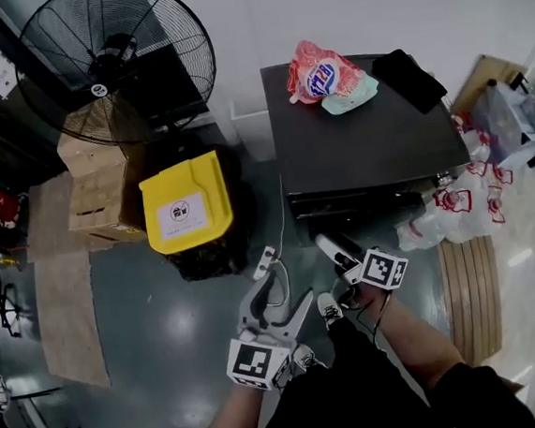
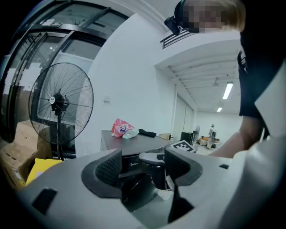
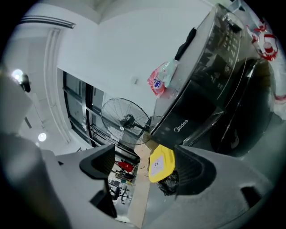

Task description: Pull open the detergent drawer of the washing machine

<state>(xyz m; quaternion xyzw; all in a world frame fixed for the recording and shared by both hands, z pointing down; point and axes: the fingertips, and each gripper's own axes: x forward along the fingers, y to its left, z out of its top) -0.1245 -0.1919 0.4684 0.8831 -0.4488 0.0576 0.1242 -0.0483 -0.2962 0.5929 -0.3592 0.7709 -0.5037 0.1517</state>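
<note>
Grey floor (image 1: 169, 359); washing machine (image 1: 364, 143) near, ahead of left gripper (image 1: 284, 291) and right gripper (image 1: 332, 247); both released, nothing between jaws.

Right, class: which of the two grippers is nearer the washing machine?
The right gripper: its jaws are close to the front of the washing machine, while the left gripper sits further back.

The brand name Midea is showing in pale letters on the dark front panel of the washing machine (image 3: 210, 89), clearly in the right gripper view and smaller in the left gripper view. The pink detergent bag (image 1: 322, 76) on top is carrying a blue logo too blurred to read. The white label (image 1: 180, 212) on the yellow bin lid (image 1: 199, 182) is showing only a small dark symbol.
</note>
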